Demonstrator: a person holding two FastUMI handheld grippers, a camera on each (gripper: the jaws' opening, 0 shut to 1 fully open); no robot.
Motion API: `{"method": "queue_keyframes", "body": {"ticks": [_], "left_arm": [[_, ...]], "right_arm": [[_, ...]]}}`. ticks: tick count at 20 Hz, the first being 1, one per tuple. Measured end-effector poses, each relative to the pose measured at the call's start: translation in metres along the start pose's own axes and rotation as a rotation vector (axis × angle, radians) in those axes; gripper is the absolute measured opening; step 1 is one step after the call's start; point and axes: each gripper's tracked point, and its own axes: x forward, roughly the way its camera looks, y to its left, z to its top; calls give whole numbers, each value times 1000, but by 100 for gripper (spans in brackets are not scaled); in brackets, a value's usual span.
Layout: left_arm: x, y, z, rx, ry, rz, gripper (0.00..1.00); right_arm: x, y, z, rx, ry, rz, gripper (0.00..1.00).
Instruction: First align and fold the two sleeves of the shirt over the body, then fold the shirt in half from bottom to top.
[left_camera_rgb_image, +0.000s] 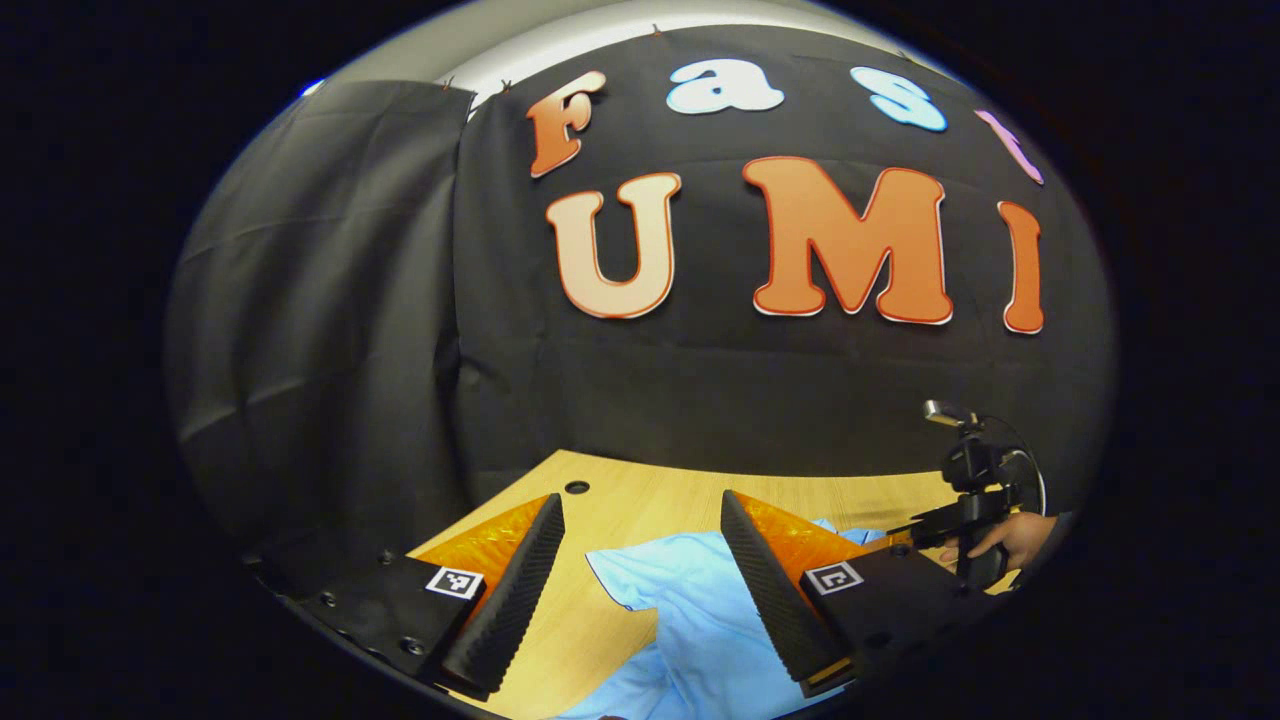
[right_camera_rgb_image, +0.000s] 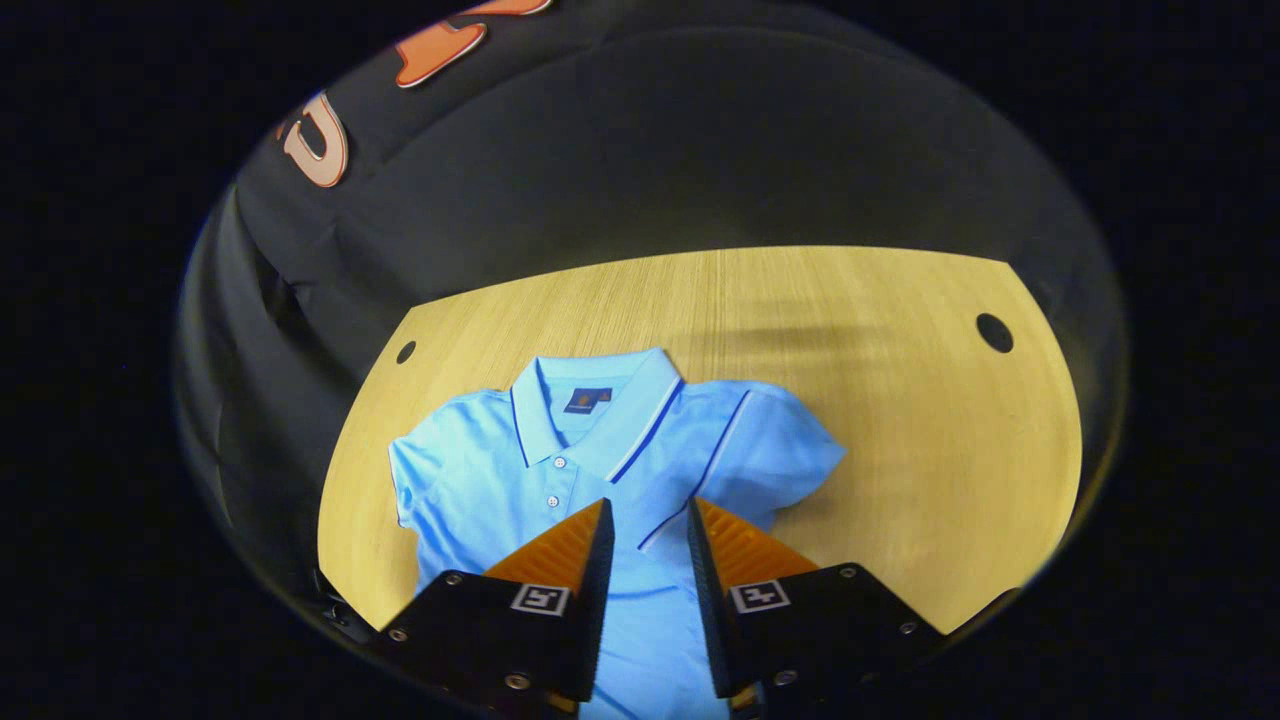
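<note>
A: Where does the shirt lie?

B: Flat on the wooden counter, front side up, collar toward the far edge. In the right gripper view both short sleeves are spread out to the sides, unfolded, and the hem runs out of sight beneath the tool.

A: State of the right tool?

B: Its jaws stand a little apart, with a narrow gap between the fingers. It hovers over the shirt's chest, just right of the button placket, gripping nothing.

A: And the left tool?

B: Open wide. In the left gripper view its fingers frame a sleeve and part of the body of the shirt, with bare counter between the left finger and the cloth. It holds nothing.

A: What else is visible in the left gripper view?

B: At far right, a hand grips the handle of the other tool, above the counter's right side.

A: Any counter features?

B: Round holes: one near the far left corner, one near the far right corner. The black cloth wall stands behind the counter.
</note>
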Motion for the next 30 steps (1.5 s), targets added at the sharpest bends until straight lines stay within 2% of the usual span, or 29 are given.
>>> {"method": "queue_keyframes", "body": {"ticks": [1, 2, 3, 5, 11, 16, 23, 27, 30], "left_arm": [[11, 4, -7, -7, 33, -6, 100], [22, 10, -14, -8, 68, -4, 100], [33, 12, -22, -10, 101, -15, 100], [58, 16, -42, -36, 180, -56, 100], [127, 40, -109, -99, 446, -137, 99], [175, 56, -149, -171, 617, -172, 99], [221, 61, -217, -169, 845, -158, 100], [245, 66, -248, -180, 939, -109, 100], [261, 74, -260, -124, 978, -50, 100]], "right_arm": [[-7, -4, 3, 2, -20, -10, 55], [-14, -9, 7, 8, -38, -18, 60], [-24, -15, 9, 16, -58, -33, 70], [-41, -29, 14, 34, -100, -84, 80], [-103, -42, 0, 64, -208, -238, 93], [-141, -24, -23, 94, -262, -307, 96], [-172, -7, -53, 128, -324, -396, 97], [-182, -8, -65, 134, -316, -440, 97], [-187, -9, -70, 136, -310, -457, 97]]}}
